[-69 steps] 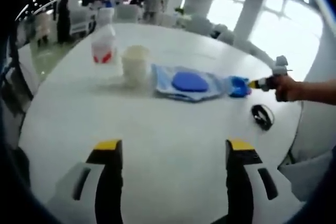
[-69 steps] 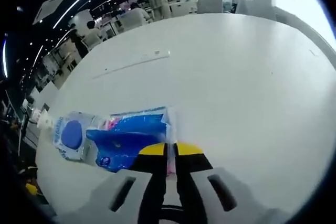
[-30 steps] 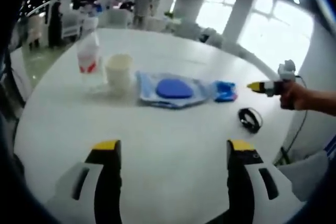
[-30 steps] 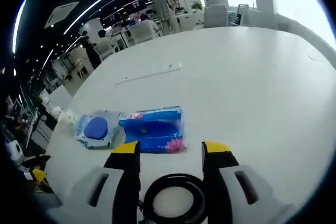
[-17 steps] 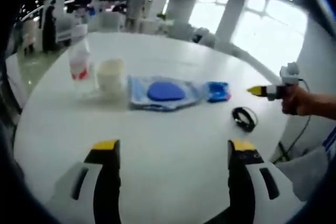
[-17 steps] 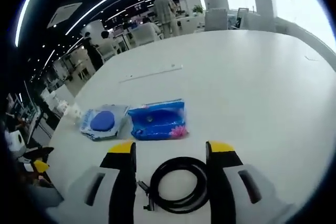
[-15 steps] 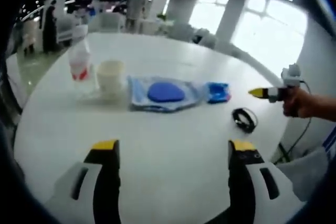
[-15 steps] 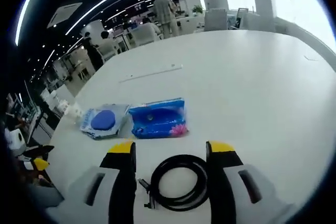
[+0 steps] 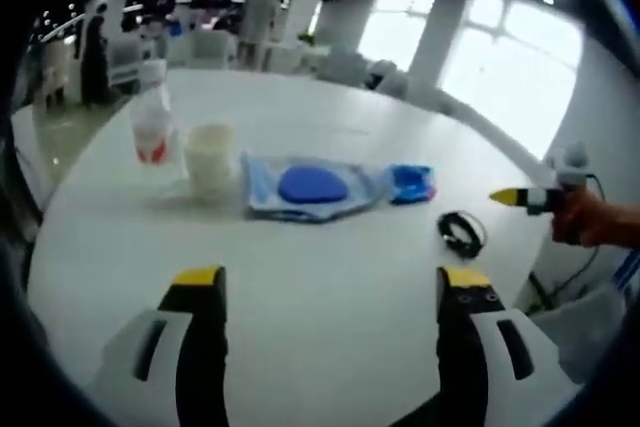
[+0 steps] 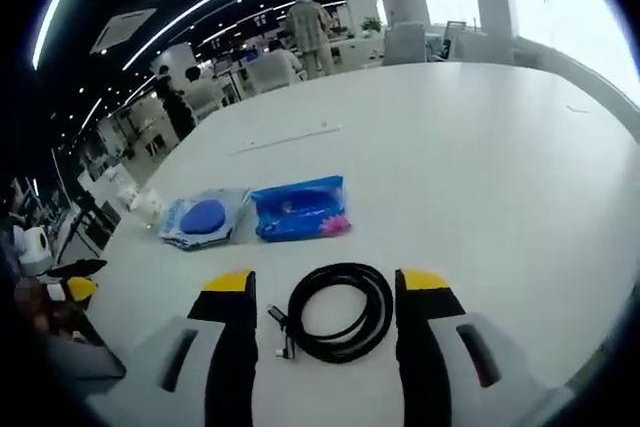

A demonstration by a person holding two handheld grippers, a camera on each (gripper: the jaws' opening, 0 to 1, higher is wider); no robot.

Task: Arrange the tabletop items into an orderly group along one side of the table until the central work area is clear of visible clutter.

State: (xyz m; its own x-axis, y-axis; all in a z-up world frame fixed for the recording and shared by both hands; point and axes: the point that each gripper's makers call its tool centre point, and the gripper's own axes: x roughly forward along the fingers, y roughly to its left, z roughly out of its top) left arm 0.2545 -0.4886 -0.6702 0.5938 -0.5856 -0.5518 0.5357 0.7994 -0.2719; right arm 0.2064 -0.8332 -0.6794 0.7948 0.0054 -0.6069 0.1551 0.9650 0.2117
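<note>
On the white table (image 9: 330, 277) a row runs left to right in the left gripper view: a clear bottle with a red label (image 9: 152, 127), a white cup (image 9: 209, 157), a wipes pack with a blue round lid (image 9: 312, 185), a blue tissue pack (image 9: 411, 183) and a coiled black cable (image 9: 461, 233). My left gripper (image 9: 328, 292) is open, well short of them. My right gripper (image 10: 327, 292) is open with the black cable (image 10: 339, 324) lying between its jaws; beyond it lie the blue tissue pack (image 10: 299, 208) and wipes pack (image 10: 205, 217). The right gripper (image 9: 525, 198) shows in a hand at the right.
The table edge (image 10: 560, 367) curves close on the right of the right gripper view. Chairs, other tables and people (image 10: 305, 32) stand in the far room. A thin strip (image 10: 285, 138) lies on the table beyond the packs.
My right gripper opened, left the blue tissue pack on the table and drew back; the black cable now lies between its jaws. The left view has shifted only slightly.
</note>
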